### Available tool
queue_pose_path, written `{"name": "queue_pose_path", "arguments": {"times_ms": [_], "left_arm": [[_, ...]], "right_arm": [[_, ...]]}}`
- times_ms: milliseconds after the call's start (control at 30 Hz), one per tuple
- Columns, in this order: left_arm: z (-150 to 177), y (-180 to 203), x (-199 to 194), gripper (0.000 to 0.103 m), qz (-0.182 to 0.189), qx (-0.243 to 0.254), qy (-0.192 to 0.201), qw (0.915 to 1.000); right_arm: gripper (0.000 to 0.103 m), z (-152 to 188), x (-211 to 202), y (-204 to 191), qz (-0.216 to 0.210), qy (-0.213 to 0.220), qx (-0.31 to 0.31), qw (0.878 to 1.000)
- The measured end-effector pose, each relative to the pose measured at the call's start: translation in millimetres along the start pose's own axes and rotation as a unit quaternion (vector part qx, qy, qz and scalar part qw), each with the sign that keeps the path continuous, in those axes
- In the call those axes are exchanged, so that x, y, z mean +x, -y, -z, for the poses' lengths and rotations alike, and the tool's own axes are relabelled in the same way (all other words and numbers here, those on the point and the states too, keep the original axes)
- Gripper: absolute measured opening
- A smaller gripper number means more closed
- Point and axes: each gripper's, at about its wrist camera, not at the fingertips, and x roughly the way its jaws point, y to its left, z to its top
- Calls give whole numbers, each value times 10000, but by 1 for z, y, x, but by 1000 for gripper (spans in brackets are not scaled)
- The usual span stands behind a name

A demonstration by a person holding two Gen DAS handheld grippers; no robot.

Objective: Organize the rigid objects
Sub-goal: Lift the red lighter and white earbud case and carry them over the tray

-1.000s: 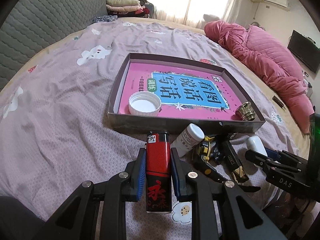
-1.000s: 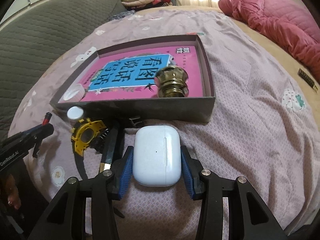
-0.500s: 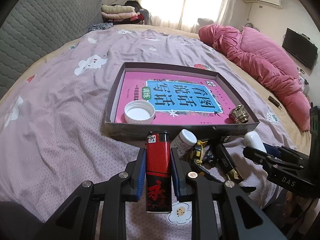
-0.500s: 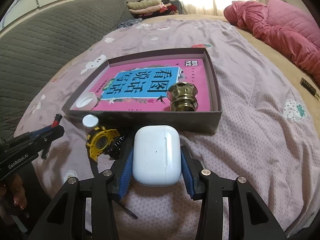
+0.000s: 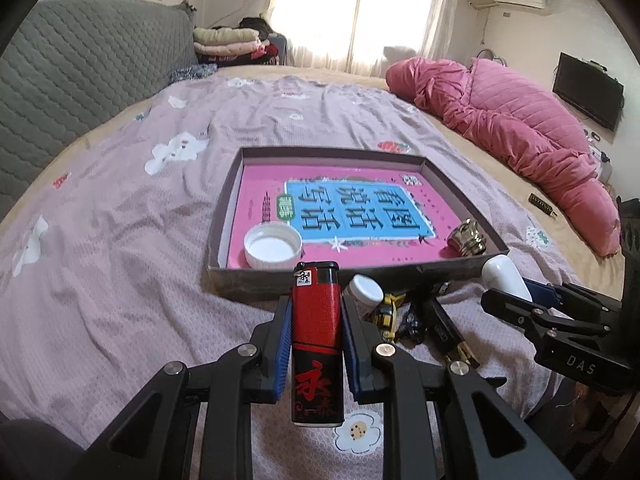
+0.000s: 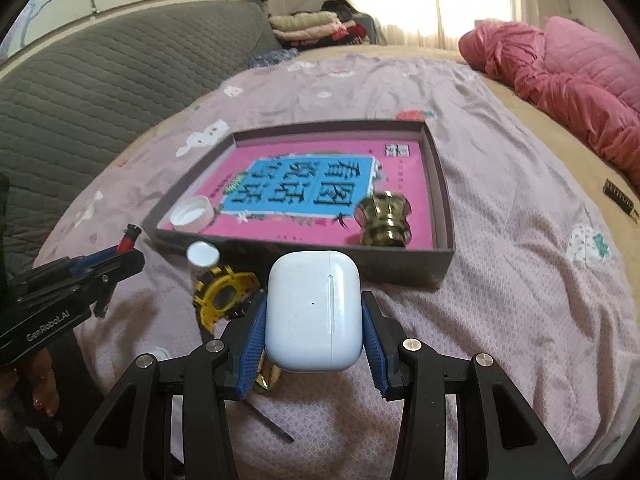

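My left gripper (image 5: pixel 315 330) is shut on a red and black lighter (image 5: pixel 316 332), held above the bedsheet just short of the shallow dark box (image 5: pixel 256 286). My right gripper (image 6: pixel 314 320) is shut on a white earbud case (image 6: pixel 314 312), also lifted, in front of the box (image 6: pixel 400 270). Inside the box lies a pink book (image 5: pixel 344 208) with a white lid (image 5: pixel 273 246) and a brass knob (image 6: pixel 384 218) on it. Each gripper shows at the edge of the other's view: the right gripper (image 5: pixel 516 294), the left gripper (image 6: pixel 116 258).
Between the grippers on the sheet lie a small white-capped bottle (image 5: pixel 364 292), a yellow tape measure (image 6: pixel 224 294) and a black and gold tool (image 5: pixel 448 328). A pink quilt (image 5: pixel 512 128) lies at the right, a grey headboard (image 5: pixel 80 72) at the left.
Both grippers have risen a little with their objects still clamped; the box now sits lower in both views and more of the room shows. The right one rose more.
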Motion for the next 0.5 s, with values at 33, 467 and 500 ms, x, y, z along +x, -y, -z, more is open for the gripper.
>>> {"name": "queue_pose_path", "arguments": {"times_ms": [33, 467, 500], "left_arm": [[-1, 0, -2, 23, -9, 18, 47, 10000], [-7, 5, -8, 23, 172, 84, 246, 9995], [-7, 5, -8, 23, 176, 80, 253, 9995]], "right_arm": [[46, -1, -3, -2, -13, 75, -34, 10000], [46, -9, -7, 1, -194, 253, 131, 9994], [46, -10, -7, 1, -197, 257, 131, 9994]]}}
